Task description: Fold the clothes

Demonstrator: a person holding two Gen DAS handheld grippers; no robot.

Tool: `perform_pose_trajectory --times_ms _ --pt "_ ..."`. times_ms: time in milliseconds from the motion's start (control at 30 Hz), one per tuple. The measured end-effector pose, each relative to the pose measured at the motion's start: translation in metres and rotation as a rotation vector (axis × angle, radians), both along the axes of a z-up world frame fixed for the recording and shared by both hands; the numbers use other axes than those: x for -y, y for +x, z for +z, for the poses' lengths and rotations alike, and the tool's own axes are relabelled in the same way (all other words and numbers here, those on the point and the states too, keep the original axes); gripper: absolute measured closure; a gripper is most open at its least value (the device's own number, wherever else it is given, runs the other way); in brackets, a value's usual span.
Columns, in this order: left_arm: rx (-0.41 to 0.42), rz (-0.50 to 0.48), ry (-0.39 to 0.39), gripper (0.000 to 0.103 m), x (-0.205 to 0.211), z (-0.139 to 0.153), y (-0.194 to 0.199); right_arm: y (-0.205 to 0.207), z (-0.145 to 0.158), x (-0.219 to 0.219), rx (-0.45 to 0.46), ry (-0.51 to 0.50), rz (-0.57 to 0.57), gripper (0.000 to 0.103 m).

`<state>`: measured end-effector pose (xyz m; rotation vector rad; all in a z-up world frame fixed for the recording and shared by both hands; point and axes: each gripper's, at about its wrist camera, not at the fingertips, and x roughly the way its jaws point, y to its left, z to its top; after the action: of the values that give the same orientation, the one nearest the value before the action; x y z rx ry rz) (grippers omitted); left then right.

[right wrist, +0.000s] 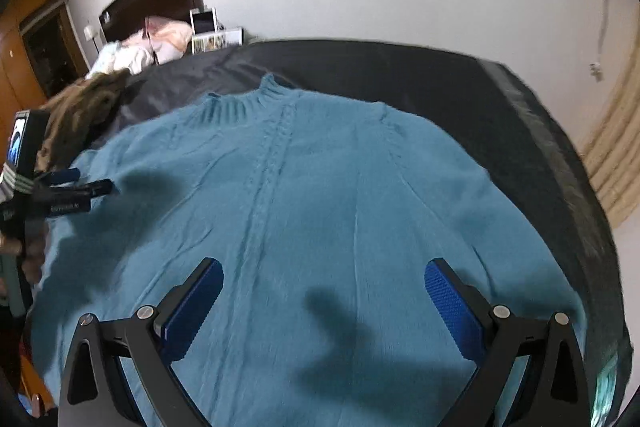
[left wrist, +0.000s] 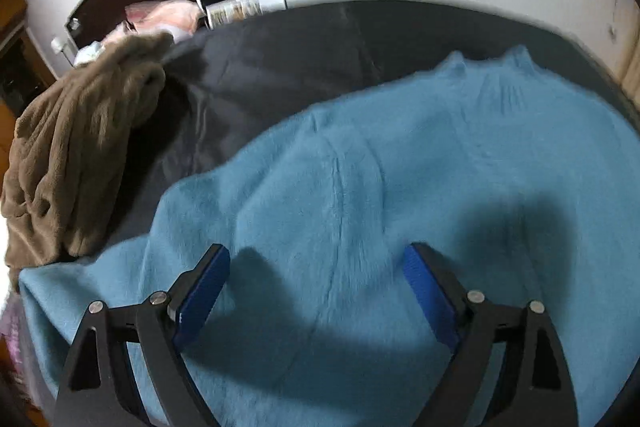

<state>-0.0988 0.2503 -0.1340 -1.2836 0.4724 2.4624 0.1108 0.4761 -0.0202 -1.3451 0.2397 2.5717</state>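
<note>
Left gripper and right gripper, each with jaws spread wide and empty, above a blue sweater. The sweater lies flat on a dark bed, collar away from the cameras; a brown garment lies beside it.

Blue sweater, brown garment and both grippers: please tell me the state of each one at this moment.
blue sweater: spread flat on the dark bed cover, collar far from the cameras, not yet folded.
brown garment: crumpled heap beside the sweater, unfolded.
left gripper: open, above the sweater, holding nothing.
right gripper: open, above the sweater, holding nothing.
</note>
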Motion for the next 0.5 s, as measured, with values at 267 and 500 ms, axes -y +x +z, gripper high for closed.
perform_pose_trajectory --times_ms 267,500 --pt "-0.038 -0.003 0.045 0.000 -0.011 -0.012 -0.047 -0.079 -0.038 0.000 0.067 0.024 0.025 0.000" --pt "-0.107 -0.084 -0.011 0.000 -0.024 -0.011 -0.093 -0.119 -0.041 0.001 0.016 0.042 -0.010 0.000"
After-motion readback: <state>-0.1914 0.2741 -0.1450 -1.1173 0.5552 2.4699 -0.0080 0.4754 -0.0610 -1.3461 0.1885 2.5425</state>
